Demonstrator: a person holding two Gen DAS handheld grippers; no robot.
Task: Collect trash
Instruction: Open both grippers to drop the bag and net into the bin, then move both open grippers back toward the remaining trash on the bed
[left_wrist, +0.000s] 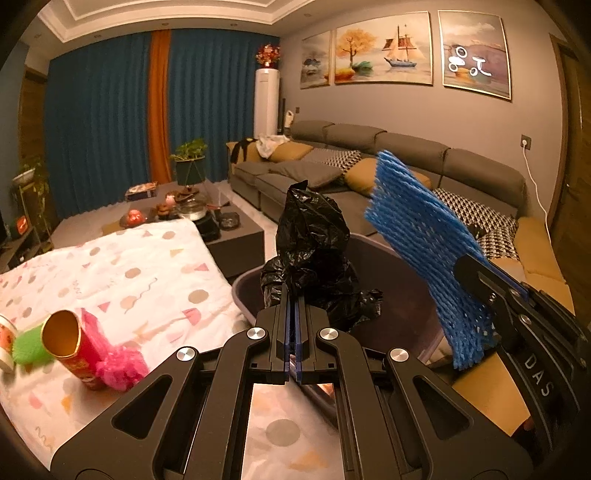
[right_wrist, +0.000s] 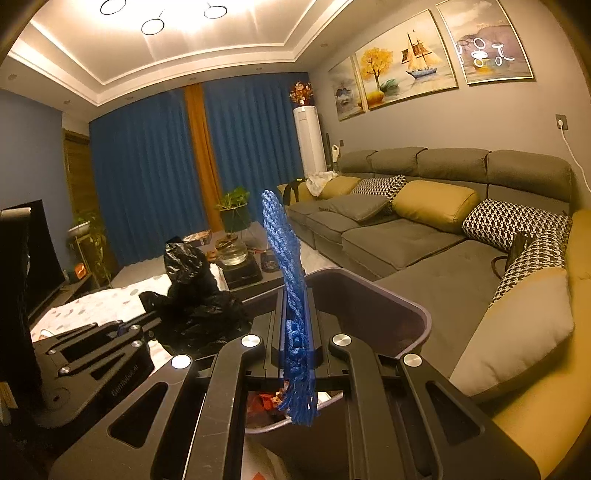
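Observation:
My left gripper (left_wrist: 294, 295) is shut on a crumpled black plastic bag (left_wrist: 314, 251) and holds it over the near rim of a purple trash bin (left_wrist: 399, 295). My right gripper (right_wrist: 295, 295) is shut on a blue foam net sleeve (right_wrist: 286, 258) that stands up from the jaws above the same bin (right_wrist: 413, 306). The sleeve (left_wrist: 424, 243) and right gripper (left_wrist: 480, 273) show at the right of the left wrist view. The black bag (right_wrist: 192, 288) and the left gripper's linkage show at the left of the right wrist view. Red scraps lie inside the bin.
A patterned white cloth (left_wrist: 129, 273) covers the table beside the bin; on it lie a red tube can (left_wrist: 74, 347), pink plastic (left_wrist: 118, 362) and a green ball (left_wrist: 29, 347). A grey sofa (right_wrist: 424, 236) with cushions runs along the right. A dark coffee table (left_wrist: 221, 229) stands behind.

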